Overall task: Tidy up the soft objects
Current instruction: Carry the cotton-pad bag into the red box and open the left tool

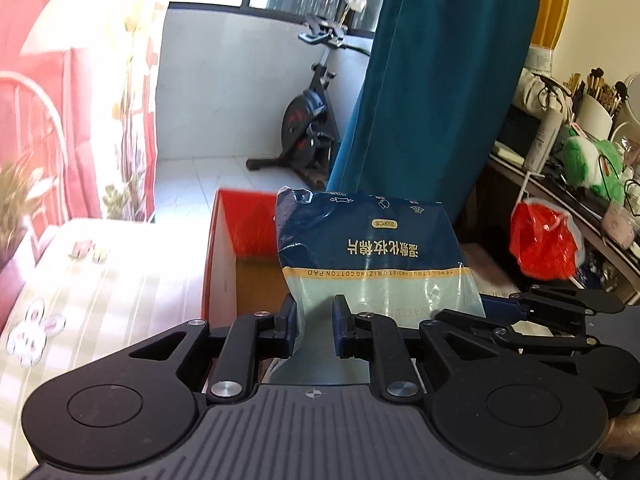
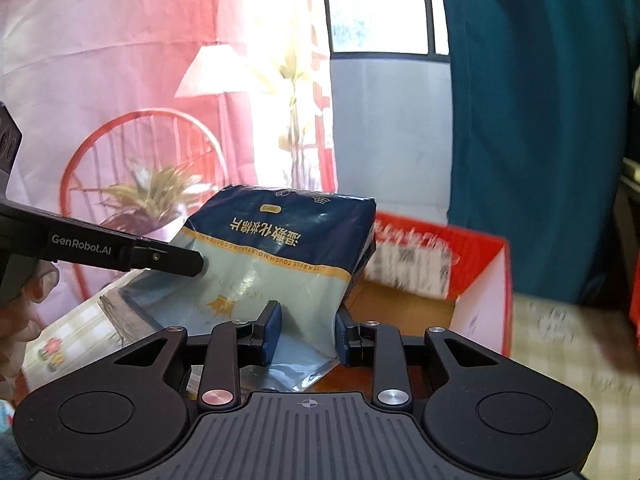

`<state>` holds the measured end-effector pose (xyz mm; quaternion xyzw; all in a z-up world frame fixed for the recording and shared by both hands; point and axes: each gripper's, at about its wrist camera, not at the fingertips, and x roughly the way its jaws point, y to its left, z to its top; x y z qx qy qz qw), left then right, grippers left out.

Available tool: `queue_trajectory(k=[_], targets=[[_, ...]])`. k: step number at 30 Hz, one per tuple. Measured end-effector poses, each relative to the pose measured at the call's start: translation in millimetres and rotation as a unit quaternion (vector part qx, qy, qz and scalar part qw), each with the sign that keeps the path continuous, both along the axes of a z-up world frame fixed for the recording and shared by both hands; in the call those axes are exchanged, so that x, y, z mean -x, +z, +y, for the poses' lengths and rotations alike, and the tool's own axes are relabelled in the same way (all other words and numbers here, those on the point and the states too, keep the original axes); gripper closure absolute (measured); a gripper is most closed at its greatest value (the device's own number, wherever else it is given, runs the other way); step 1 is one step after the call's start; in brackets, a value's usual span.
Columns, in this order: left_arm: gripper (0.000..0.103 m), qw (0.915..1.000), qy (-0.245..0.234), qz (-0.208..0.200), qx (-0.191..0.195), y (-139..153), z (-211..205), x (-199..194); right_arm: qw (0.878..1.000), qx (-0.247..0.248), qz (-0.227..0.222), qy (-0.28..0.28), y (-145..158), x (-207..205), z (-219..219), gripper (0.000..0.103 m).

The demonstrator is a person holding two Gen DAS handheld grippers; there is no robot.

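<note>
A blue and pale-green bag of cotton pads is held up over an open red cardboard box. My left gripper is shut on the bag's lower clear edge. My right gripper is shut on the same bag from the other side; it shows in the left wrist view at the right. The left gripper's finger touches the bag's left side in the right wrist view. The box lies behind and right of the bag there.
A bed with a pale checked sheet lies left of the box. A teal curtain hangs behind. An exercise bike stands by the window. A cluttered shelf with a green plush and a red plastic bag is at the right.
</note>
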<state>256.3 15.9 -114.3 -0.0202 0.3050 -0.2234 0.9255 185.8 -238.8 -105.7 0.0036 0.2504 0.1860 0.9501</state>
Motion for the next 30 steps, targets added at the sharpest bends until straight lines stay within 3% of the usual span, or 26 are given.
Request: queue_trajectory(k=[5, 13, 19, 23, 30], targets=[[0.079, 0.9998, -0.005, -0.019, -0.005, 0, -18, -37, 0.999, 0.024, -0.025, -0.016, -4, -39, -7, 0.077], [0.079, 0.9996, 0.019, -0.009, -0.018, -10, -36, -86, 0.995, 0.076, -0.045, -0.038, -27, -89, 7, 0.077], [0.079, 0.9991, 0.015, 0.010, -0.039, -23, -34, -100, 0.991, 0.118, -0.038, -0.041, -45, -105, 19, 0.077], [0.079, 0.9981, 0.015, 0.046, -0.039, -27, -30, -100, 0.994, 0.103, -0.010, -0.031, -52, -105, 20, 0.077], [0.078, 0.9979, 0.018, 0.044, -0.045, -27, -24, -93, 0.997, 0.075, 0.014, -0.031, -53, -96, 17, 0.076]])
